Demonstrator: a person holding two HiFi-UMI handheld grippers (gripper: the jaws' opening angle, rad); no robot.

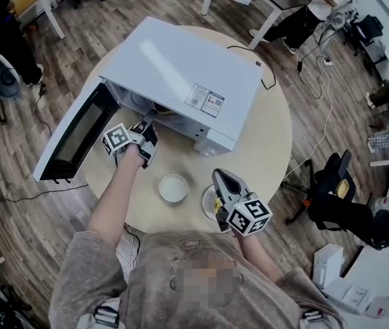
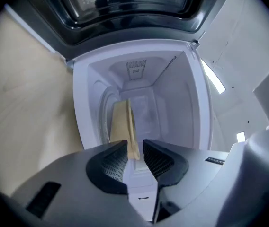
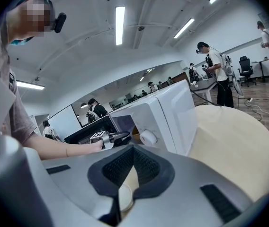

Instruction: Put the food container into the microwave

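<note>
Pale round table (image 1: 270, 142) carries a white microwave (image 1: 181, 67), its door (image 1: 71, 139) swung open at the left. The left gripper (image 2: 135, 151) reaches into it, jaws nearly together and clamped on the edge of the tan food container (image 2: 121, 122), which is inside the cavity. A white bowl (image 1: 173, 188) sits on the table in front of the microwave. To its right, the right gripper (image 3: 133, 150) is closed on nothing.

A loose grey-brown short-sleeved shirt (image 1: 181, 273) covers the person, with pale strap buckles (image 1: 105, 314) at the shoulders. The left hand-held gripper (image 1: 150, 117) and right hand-held gripper (image 1: 220, 175) look alike — smooth grey shells, black ribbed pads (image 2: 114, 161), and a white cube (image 1: 116, 139) printed with black square markers.
</note>
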